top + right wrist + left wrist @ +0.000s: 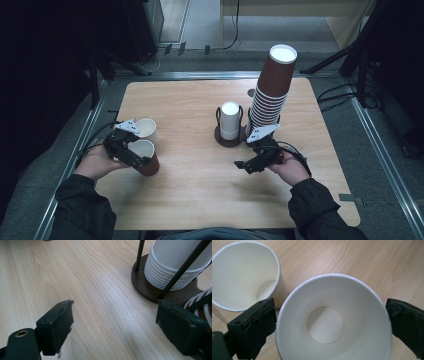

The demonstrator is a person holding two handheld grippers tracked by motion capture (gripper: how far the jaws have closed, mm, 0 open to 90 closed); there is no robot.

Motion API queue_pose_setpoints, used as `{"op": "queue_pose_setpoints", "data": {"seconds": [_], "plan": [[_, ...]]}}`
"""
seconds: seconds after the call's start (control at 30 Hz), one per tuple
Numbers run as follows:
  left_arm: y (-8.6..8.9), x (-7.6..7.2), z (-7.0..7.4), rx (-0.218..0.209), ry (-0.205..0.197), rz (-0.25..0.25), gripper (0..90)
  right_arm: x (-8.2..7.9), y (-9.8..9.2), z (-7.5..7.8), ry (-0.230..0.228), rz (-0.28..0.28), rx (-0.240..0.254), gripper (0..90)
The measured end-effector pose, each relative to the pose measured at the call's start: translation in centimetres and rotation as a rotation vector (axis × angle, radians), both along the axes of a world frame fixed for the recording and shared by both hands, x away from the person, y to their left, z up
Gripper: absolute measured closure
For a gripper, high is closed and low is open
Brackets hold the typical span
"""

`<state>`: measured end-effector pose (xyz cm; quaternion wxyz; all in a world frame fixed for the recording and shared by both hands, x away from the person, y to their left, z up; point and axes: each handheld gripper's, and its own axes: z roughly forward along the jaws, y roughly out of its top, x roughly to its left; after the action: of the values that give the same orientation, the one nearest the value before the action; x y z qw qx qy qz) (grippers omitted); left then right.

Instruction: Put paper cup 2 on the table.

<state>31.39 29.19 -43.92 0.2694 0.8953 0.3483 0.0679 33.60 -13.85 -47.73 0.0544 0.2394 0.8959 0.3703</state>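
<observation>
Surface: light wood tabletop [200, 200] w/ rounded corners, set in a metal-railed frame; grey floor around, dark room at both sides, cables on floor at rear and right.

L side: left gripper [131, 155] sat near the table's left edge, jaws spread as wide as they go, straddling a brown paper cup [146, 157] w/ white interior. In the left gripper view the cup [332, 320] stood upright btwn the jaws; slim gap visible at each pad, so not clamped. A white cup [145, 129] stood just behind it, walls nearly touching.

Centre: open bare wood in front, ample room.

R of centre: dark holder [230, 140] w/ stack of white cups [230, 120]; beside it a tall leaning brown cup stack [272, 90].

R side: right gripper [250, 165] low over bare wood, jaws wide apart, holding nothing. Right edge well apart.
</observation>
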Motion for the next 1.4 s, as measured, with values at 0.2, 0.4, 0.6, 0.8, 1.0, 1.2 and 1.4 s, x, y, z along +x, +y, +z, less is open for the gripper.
{"op": "queue_pose_setpoints", "data": {"seconds": [0.2,0.4,0.6,0.8,1.0,1.2,1.4], "plan": [[0.4,-0.2,1.3,-0.076,-0.031,0.01,0.0,0.0,0.0,0.0,0.0,0.004,-0.002,14.5],[-0.9,-0.2,2.6,-0.084,-0.063,-0.003,0.0,-0.2,0.0,-0.1,0.005,0.003,-0.005,14.5],[-2.5,0.1,3.5,-0.12,-0.084,-0.007,0.0,-0.5,0.0,-0.2,0.001,0.011,-0.014,14.5],[-4.4,0.5,3.9,-0.143,-0.075,-0.009,0.0,-0.9,-0.3,-0.3,0.0,0.007,-0.024,14.5],[-6.5,0.6,3.1,-0.11,-0.056,-0.05,0.0,-1.0,-0.3,-0.2,-0.004,0.004,-0.025,14.4],[-8.8,0.6,2.6,-0.079,-0.04,-0.056,0.0,-1.1,-0.3,-0.3,0.0,0.005,-0.025,14.5],[-11.3,0.5,1.8,-0.054,-0.029,-0.086,0.0,-1.3,-0.1,-0.4,0.001,0.018,-0.031,14.4]]}}
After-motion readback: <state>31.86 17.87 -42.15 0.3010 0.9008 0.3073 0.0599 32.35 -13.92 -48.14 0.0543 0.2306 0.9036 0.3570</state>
